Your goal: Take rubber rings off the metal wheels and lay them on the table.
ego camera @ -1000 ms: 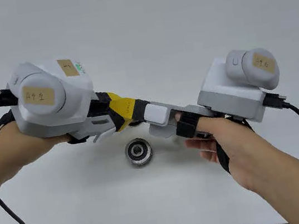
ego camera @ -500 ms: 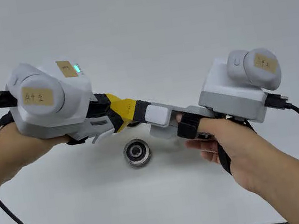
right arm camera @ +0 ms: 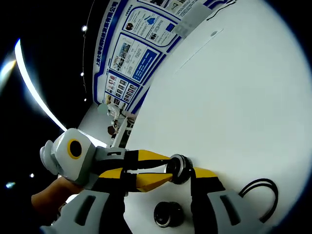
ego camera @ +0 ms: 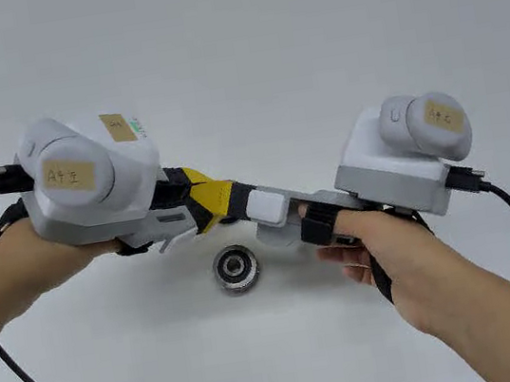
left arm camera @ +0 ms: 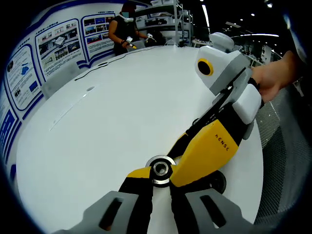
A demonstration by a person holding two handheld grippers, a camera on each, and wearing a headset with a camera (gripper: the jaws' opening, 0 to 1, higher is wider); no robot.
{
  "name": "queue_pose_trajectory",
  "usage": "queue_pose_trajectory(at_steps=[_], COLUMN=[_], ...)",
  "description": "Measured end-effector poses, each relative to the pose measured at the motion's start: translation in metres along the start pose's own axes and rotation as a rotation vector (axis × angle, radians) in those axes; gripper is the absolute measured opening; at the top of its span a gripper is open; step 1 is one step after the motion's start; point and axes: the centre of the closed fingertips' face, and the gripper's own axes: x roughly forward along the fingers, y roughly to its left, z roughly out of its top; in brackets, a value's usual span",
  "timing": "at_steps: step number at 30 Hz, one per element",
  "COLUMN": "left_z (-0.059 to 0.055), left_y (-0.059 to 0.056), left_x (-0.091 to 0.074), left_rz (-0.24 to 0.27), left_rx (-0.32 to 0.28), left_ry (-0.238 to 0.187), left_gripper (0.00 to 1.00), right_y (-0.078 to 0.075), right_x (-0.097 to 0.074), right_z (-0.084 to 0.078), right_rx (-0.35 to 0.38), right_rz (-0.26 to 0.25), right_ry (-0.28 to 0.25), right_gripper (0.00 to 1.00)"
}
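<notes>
Now | 2 hand-held grippers (left arm camera: 160, 171) (right arm camera: 178, 172) clamp 1 wheel (right arm camera: 177, 167) | 1 wheel (ego camera: 236, 268) on table (ego camera: 311, 48)

**Table wheel** (ego camera: 236, 269): small round metal wheel, bright hub, dark rubber ring (ego camera: 222, 265) fitted round rim; laid flat on white table (ego camera: 334, 73), bore facing up.
**Held wheel** (left arm camera: 161, 169): same type, dark band seen round rim; raised just above table wheel, pinched between tips of left gripper (left arm camera: 159, 176) and right gripper (right arm camera: 184, 171).

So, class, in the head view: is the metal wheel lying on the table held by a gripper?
No, that metal wheel lies free on the table, clear of the jaws, which close on a second wheel.
</notes>
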Motion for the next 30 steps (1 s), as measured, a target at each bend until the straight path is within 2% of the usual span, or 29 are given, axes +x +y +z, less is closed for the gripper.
queue_pose_trajectory(at_steps=[2,4,5,13,24,30], left_z=[0.0000,0.0000,0.0000,0.0000,0.0001,0.0003], left_y=[0.0001,0.0002,0.0003,0.0002,0.0000,0.0000], left_x=[0.0000,0.0000,0.0000,0.0002,0.0006,0.0004], left_rz=[0.000,0.000,-0.001,0.001,0.001,0.002], left_rx=[0.001,-0.001,-0.003,-0.001,-0.001,-0.002], left_ry=[0.001,-0.001,-0.002,0.001,0.000,-0.001], left_gripper=[0.12,0.12,0.12,0.12,0.12,0.12], right_y=[-0.0017,-0.0002,-0.0021,0.0006,0.0012,-0.0054], right_x=[-0.0012,-0.0027,-0.0033,-0.0040,-0.0049,-0.0057], right_z=[0.0013,0.0015,0.0025,0.0026,0.0025,0.0061], right_rx=[-0.001,0.007,0.006,-0.001,-0.009,-0.002], right_rz=[0.000,0.015,0.001,0.011,0.008,-0.004], right_ry=[-0.001,0.006,0.000,-0.007,-0.008,-0.016], right_gripper=[0.56,0.52,0.52,0.55,0.54,0.43])
